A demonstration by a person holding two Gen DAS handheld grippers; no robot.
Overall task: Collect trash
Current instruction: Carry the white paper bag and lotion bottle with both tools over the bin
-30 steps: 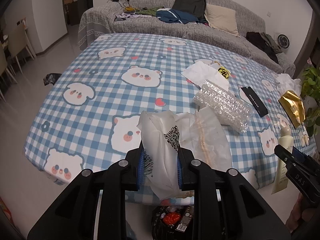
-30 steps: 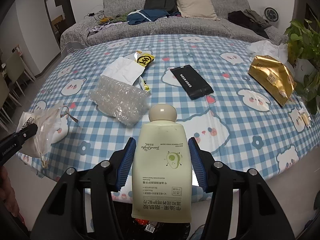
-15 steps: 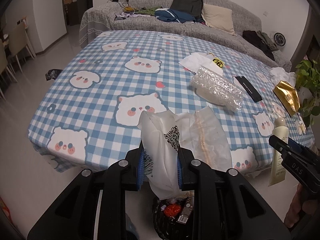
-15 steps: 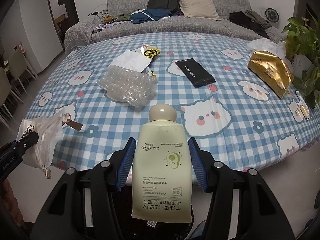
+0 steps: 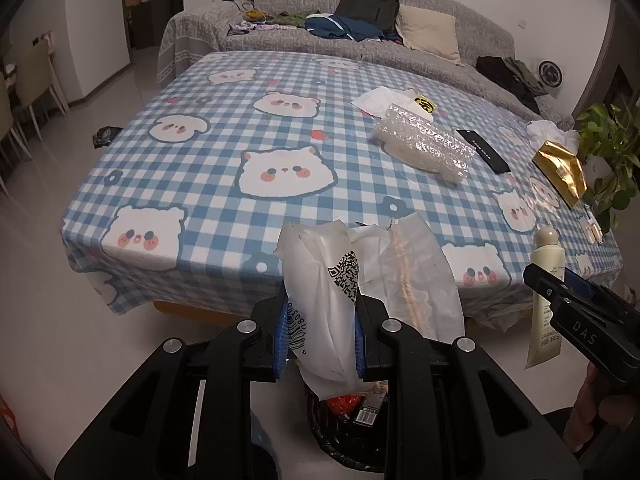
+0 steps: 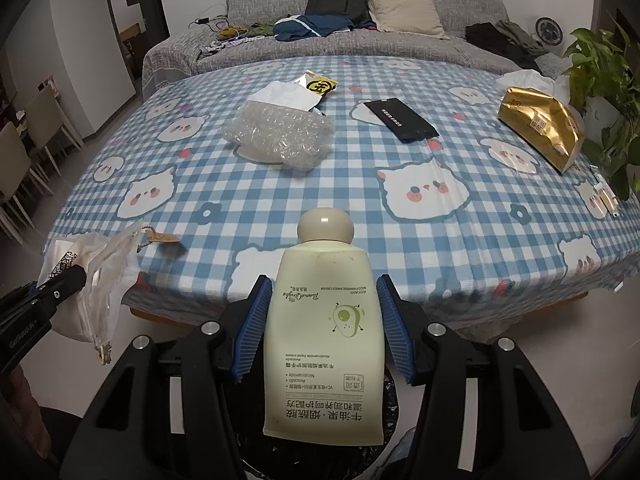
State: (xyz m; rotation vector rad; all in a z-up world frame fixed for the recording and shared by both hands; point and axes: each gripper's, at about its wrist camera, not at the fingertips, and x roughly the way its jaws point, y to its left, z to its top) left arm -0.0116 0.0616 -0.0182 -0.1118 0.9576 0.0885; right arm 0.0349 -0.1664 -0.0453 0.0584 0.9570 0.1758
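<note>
My left gripper (image 5: 320, 320) is shut on a crumpled white plastic bag (image 5: 340, 292) with a QR code, held off the table's near edge. Below it stands a black-lined trash bin (image 5: 352, 432) with wrappers inside. My right gripper (image 6: 324, 312) is shut on a pale yellow cream tube (image 6: 324, 340), cap pointing away, above the dark bin (image 6: 390, 412). The tube (image 5: 546, 300) and right gripper (image 5: 560, 292) show at the left wrist view's right edge. The bag (image 6: 100, 280) and left gripper (image 6: 60, 286) show at the right wrist view's left.
The checked bear tablecloth (image 6: 280, 200) carries bubble wrap (image 6: 280, 136), a white and yellow wrapper (image 6: 296, 94), a black flat box (image 6: 400, 118), a gold packet (image 6: 540, 126) and white tissue (image 6: 524, 78). A small tag (image 6: 160, 236) lies near the edge. Sofa (image 6: 360, 8) behind, plant (image 6: 604, 80) right, chairs (image 6: 24, 148) left.
Both grippers have drawn back from the table with their loads, and now hang past its near edge over the bin. Neither grip has changed.
</note>
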